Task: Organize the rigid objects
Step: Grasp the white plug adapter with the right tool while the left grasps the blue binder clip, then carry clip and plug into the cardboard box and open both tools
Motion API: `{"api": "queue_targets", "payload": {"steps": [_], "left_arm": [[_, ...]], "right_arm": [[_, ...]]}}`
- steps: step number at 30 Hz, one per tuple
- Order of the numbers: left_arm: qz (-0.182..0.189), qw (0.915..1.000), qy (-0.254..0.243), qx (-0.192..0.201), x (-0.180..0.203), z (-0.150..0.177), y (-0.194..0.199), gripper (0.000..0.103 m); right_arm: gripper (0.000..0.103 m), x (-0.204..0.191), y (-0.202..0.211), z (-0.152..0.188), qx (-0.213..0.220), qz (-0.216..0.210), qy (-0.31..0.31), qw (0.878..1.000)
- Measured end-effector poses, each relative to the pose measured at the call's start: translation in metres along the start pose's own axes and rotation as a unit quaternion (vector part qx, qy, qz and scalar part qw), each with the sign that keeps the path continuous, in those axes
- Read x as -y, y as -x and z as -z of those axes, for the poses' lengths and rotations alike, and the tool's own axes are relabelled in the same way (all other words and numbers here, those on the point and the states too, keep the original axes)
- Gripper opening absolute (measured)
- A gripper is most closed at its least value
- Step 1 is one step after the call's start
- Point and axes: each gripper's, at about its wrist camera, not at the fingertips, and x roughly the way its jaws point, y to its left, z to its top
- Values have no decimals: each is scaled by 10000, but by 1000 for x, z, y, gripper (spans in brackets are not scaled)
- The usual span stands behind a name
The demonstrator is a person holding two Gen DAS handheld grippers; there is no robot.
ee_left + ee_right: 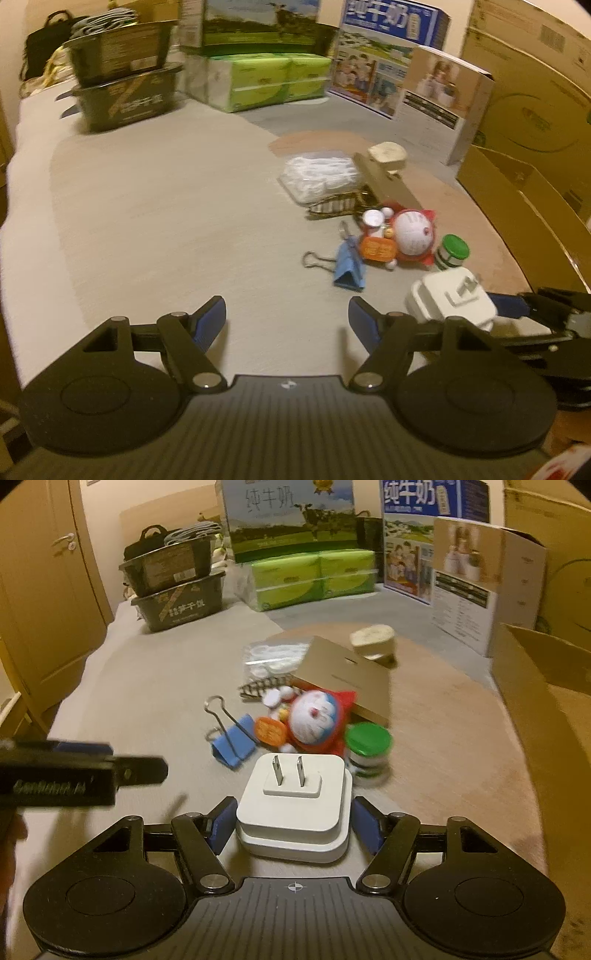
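White plastic plug adapter [293, 808], prongs up, sits on the grey cloth [147, 701] between the fingers of my right gripper [293, 825]. Blue pads flank it on both sides; a thin gap seems to show at each, so I read the jaws as apart, bracketing it, not yet pinching. In the left wrist view the same adapter [448, 301] lies at 3 o'clock of my left gripper [288, 321], which hangs released over bare cloth, nothing between its fingers.

Outward from the adapter: green-capped jar [367, 751] just beside it at 1 o'clock, blue binder clip [234, 742] at 11 o'clock, round-headed toy figure [314, 720] at 12 o'clock. Behind those, a tan card [343, 679] leaning with a cream block [373, 638] at its far edge, and a clear packet of white pieces [273, 657].

Progress, my judgement: early. Everything loose sits in one heap; nothing looks sorted.

Containers: two dark bins [177, 587] stacked at 10 o'clock, well apart from the heap; the upper holds folded striped fabric, the lower's contents hidden. Open cardboard box [546, 686] at 3 o'clock; its inside is out of sight.
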Motion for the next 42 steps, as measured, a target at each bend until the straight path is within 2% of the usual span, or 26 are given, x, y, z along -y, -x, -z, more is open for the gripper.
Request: {"api": "queue_targets", "payload": {"steps": [3, 7, 10, 11, 15, 21, 28, 42], "left_arm": [[105, 9995, -308, 11, 13, -3, -10, 69], [194, 9980, -602, 34, 28, -8, -24, 60], [237, 9972, -702, 53, 35, -12, -35, 58], [247, 9969, -738, 60, 37, -13, -37, 52], [217, 9954, -929, 116, 44, -18, -47, 40], [241, 9955, -907, 135, 47, -21, -53, 20], [211, 9966, -799, 32, 49, -12, -40, 20], [175, 9991, -393, -53, 62, 25, 21, 19]], "right_arm": [[67, 13, 12, 10, 8, 154, -55, 9999], [67, 29, 20, 15, 65, 338, -174, 9993], [67, 36, 21, 17, 74, 371, -255, 9990], [67, 37, 21, 17, 84, 369, -246, 9990], [67, 41, 19, 14, 107, 373, -251, 9989], [67, 42, 19, 14, 134, 370, -301, 9988], [67, 43, 23, 16, 112, 364, -343, 9987], [67, 38, 60, 28, 181, 329, -351, 9987]]}}
